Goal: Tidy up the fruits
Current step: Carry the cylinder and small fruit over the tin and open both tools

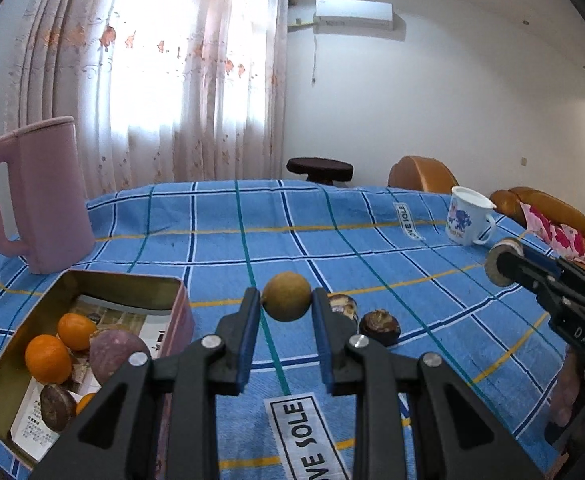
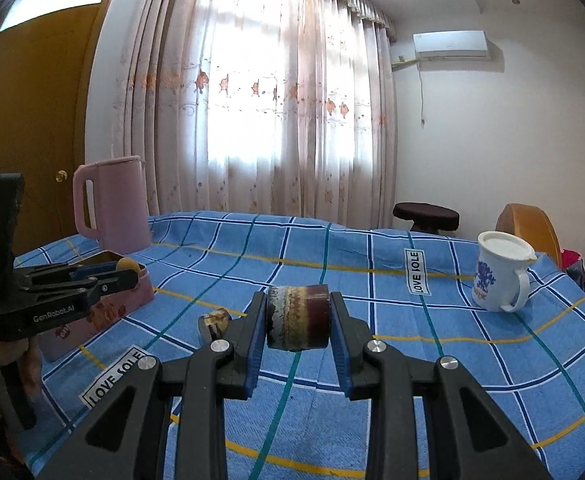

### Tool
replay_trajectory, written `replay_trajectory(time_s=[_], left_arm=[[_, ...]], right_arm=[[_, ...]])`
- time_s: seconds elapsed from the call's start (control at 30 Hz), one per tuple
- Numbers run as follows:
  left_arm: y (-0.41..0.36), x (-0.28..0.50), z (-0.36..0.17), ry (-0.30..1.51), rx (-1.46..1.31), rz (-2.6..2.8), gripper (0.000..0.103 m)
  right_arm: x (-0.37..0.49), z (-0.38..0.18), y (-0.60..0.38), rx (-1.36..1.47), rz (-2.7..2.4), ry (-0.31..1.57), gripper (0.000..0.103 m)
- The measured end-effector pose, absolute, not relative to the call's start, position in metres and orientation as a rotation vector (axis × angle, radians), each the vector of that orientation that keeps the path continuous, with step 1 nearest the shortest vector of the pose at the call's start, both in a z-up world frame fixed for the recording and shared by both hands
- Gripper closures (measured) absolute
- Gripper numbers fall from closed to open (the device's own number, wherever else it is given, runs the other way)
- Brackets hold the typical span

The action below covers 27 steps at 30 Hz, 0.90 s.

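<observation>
The table (image 1: 372,240) is covered by a blue plaid cloth printed "LOVE SOLE". Behind it hang sheer floral curtains (image 1: 164,80) over a bright window; a wall air conditioner (image 1: 354,14) is mounted at the upper right.

A pink pitcher (image 1: 36,196) stands upright at the table's far left. Just beside it, nearer the camera, sits an open tin box (image 1: 180,308) containing two oranges (image 1: 48,358), a purple fruit (image 1: 116,354) and a dark brown fruit. A white printed mug (image 1: 468,216) stands at the far right.

Left gripper (image 1: 286,300): jaws closed on a round yellow-brown fruit (image 1: 286,296), pads pressing both sides, fruit raised clear of the cloth.

Right gripper (image 2: 298,318): jaws closed on a dark reddish-brown chestnut-like fruit (image 2: 298,318), also lifted off the cloth.

Two similar dark fruits (image 1: 378,326) lie on the cloth just beside the left gripper's fingers.
</observation>
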<state>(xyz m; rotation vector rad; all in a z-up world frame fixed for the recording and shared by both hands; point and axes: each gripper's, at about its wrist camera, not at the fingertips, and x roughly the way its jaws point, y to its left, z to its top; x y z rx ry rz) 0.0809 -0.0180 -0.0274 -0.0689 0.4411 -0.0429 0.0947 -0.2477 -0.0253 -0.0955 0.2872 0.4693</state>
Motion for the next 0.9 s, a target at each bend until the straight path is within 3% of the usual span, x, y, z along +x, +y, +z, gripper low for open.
replay_trajectory(time_s=[0.9], left_arm=[[-0.005, 0.062, -0.024, 0.412, -0.107, -0.033, 0.076]], right_arm=[[0.089, -0.026, -0.202, -0.146, 0.537, 0.297, 0.072]])
